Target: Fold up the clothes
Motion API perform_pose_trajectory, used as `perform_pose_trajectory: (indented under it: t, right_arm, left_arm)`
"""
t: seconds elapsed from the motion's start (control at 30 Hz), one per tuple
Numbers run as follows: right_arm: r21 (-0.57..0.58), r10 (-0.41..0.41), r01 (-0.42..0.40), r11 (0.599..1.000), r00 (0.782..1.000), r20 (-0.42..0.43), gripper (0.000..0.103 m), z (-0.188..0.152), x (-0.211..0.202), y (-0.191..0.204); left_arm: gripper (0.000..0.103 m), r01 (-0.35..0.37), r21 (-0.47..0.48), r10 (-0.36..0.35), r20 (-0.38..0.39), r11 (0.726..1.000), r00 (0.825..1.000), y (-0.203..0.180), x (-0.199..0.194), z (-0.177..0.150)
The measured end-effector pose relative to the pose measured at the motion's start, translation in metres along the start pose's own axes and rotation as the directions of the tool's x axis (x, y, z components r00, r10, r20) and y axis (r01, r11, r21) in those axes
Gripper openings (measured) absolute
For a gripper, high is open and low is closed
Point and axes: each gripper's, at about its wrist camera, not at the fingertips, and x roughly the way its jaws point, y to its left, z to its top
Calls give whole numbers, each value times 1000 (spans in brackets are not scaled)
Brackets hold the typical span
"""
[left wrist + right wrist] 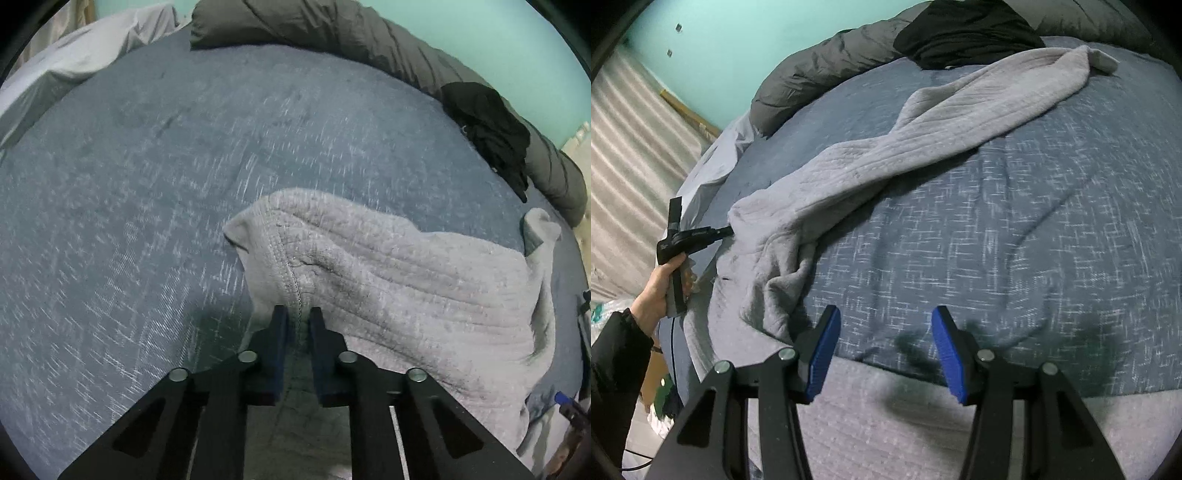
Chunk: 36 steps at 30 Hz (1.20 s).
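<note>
Soft, limp grey ribbed-knit garment (388, 266) on blue flecked bedspread (129, 184), left gripper (299, 314) pinching its stitched hem, right gripper (886, 332) spread empty; likely drapes, best held at hems.

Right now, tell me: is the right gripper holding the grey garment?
No. The right gripper stands open over the blue bedspread, with the grey garment off to its left.

My right gripper (884, 345) has black arms, ribbed blue pads (822, 360) and silver screws; left of it, my black sleeve (617, 354) and a thin black cable (670, 354)
</note>
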Motion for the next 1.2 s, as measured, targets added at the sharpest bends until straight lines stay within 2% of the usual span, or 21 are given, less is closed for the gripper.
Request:
perform_pose_trajectory:
  t: [0.23, 0.3, 0.4, 0.43, 0.53, 0.57, 0.7, 0.83, 1.03, 1.2]
  right_arm:
    - [-7, 13, -13, 1000, 1000, -2, 52, -7, -3, 2]
    - [-3, 15, -15, 1000, 1000, 0, 52, -8, -3, 2]
    - [5, 22, -22, 1000, 1000, 4, 52, -9, -7, 3]
    - [7, 24, -24, 1000, 1000, 6, 52, -9, -8, 4]
    - [-6, 24, -24, 1000, 1000, 11, 52, -12, -16, 6]
    - [-6, 24, -24, 1000, 1000, 14, 52, -14, -20, 6]
    - [2, 19, -19, 1000, 999, 31, 52, -21, -37, 4]
    - [6, 8, -9, 1000, 999, 33, 52, -32, -52, 2]
    - [20, -9, 9, 1000, 1000, 28, 52, -57, -74, -4]
    - [59, -41, 42, 997, 999, -11, 52, -83, -92, -21]
  left_arm:
    - [8, -2, -61, 9, 110, 998, 994, 3, -24, 32]
    - [8, -16, -48, 20, 68, 999, 997, -4, -12, 35]
    - [11, 21, -62, -18, 44, 998, 999, -7, -4, 33]
    - [15, 29, -62, -27, 33, 998, 999, -8, -3, 33]
    - [39, 44, -63, -43, 24, 997, 999, -2, -16, 26]
    - [46, 54, -73, -53, 28, 996, 998, 1, -24, 22]
    - [57, 110, -107, -107, 32, 988, 994, 21, -65, -5]
    - [59, 122, -127, -123, -1, 984, 992, 41, -91, -46]
    - [61, 146, -183, -163, -81, 972, 983, 61, -107, -116]
    - [63, 199, -257, -227, -86, 946, 970, 70, -113, -157]
